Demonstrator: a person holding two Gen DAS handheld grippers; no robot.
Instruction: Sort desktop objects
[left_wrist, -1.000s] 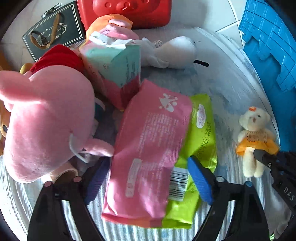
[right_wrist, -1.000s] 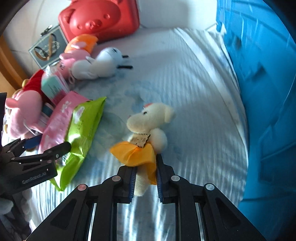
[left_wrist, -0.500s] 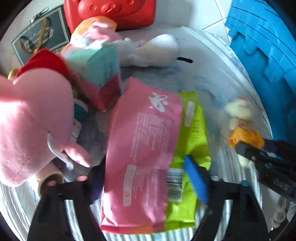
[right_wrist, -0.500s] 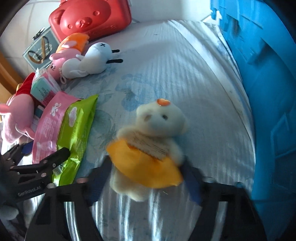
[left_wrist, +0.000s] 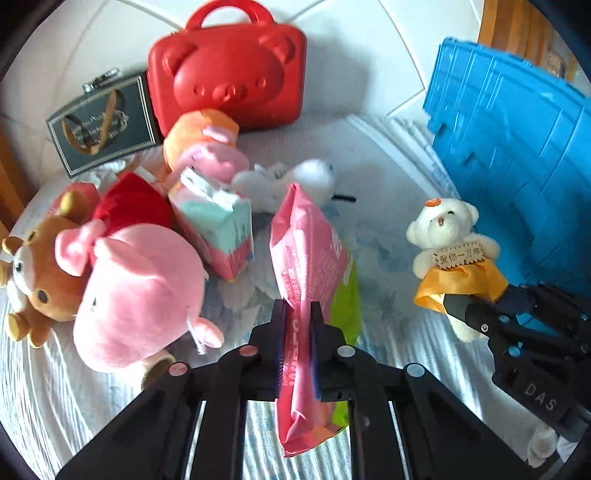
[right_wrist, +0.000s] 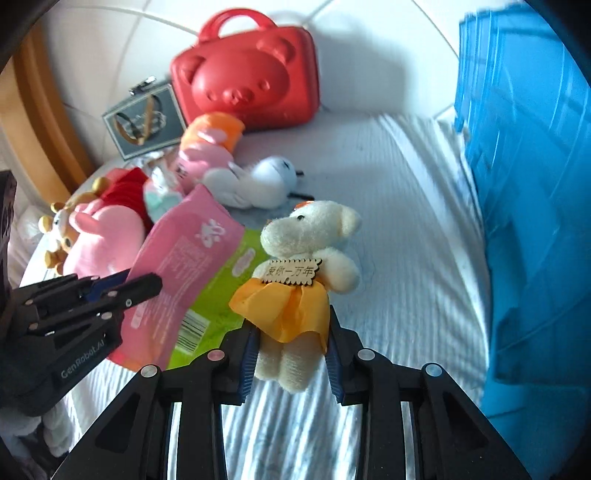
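Above the white ribbed cloth (right_wrist: 406, 206), both grippers tilt steeply downward. Left gripper (left_wrist: 297, 321) has its fingers clamped tight on a glossy pink wipes pack (left_wrist: 310, 251), lifted edge-up; a green pack (left_wrist: 345, 302) lies mostly hidden behind it. Right gripper (right_wrist: 291, 354) is closing its fingers around the fuzzy cream teddy bear (right_wrist: 310, 251) at its satin orange skirt, legs dangling. Beyond sit a hard red bear-faced case (left_wrist: 229, 70), a pink plush pig (left_wrist: 136, 291) and a ridged blue crate (left_wrist: 517, 147), cut off at the frame.
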